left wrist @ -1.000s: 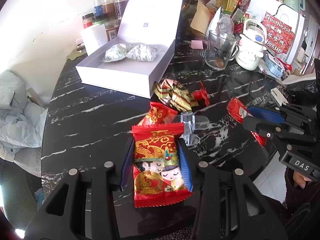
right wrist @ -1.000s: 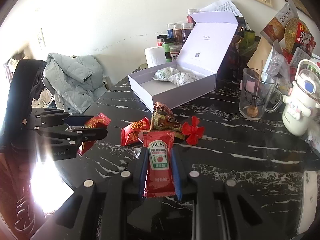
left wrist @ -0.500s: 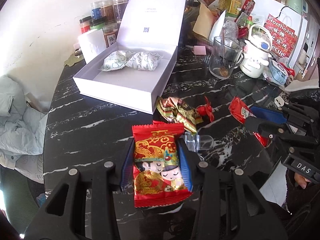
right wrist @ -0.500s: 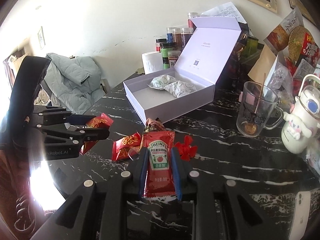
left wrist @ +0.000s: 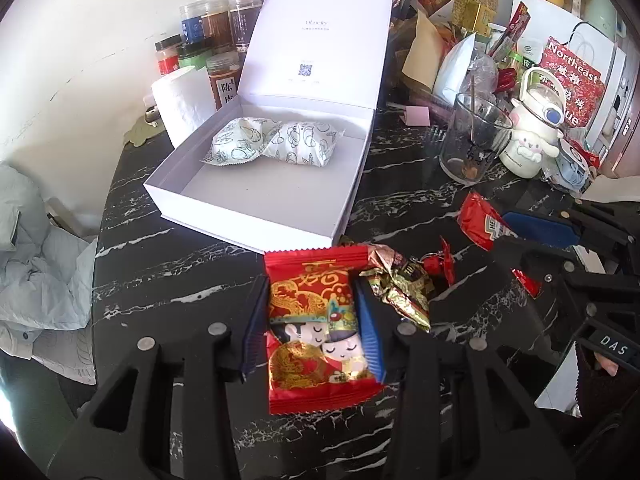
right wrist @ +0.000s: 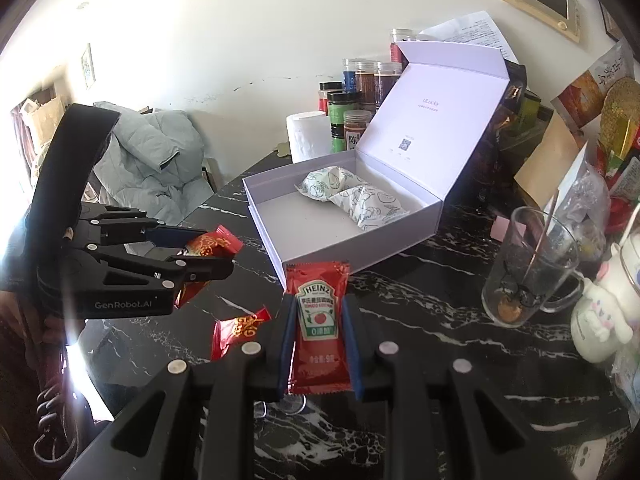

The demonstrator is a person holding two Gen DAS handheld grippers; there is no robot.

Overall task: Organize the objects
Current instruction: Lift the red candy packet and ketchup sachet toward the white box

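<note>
My left gripper (left wrist: 312,312) is shut on a red snack packet with cartoon figures (left wrist: 316,328), held above the black marble table just short of the open white box (left wrist: 260,216). The box holds two white patterned packets (left wrist: 272,142). My right gripper (right wrist: 316,320) is shut on a red Heinz ketchup sachet (right wrist: 318,320), in front of the box (right wrist: 340,240). The left gripper with its packet shows in the right wrist view (right wrist: 208,254); the right gripper with the sachet shows in the left wrist view (left wrist: 508,232).
A gold-red wrapper (left wrist: 400,288), a small red bow (left wrist: 442,264) and a red packet (right wrist: 236,330) lie on the table. A glass mug (right wrist: 528,268), a white figure bottle (left wrist: 532,136), spice jars (left wrist: 216,48), a paper roll (left wrist: 184,104) and bags stand behind.
Both grippers have risen and moved toward the white box, each keeping its packet. The box now looks closer and larger in both views.
</note>
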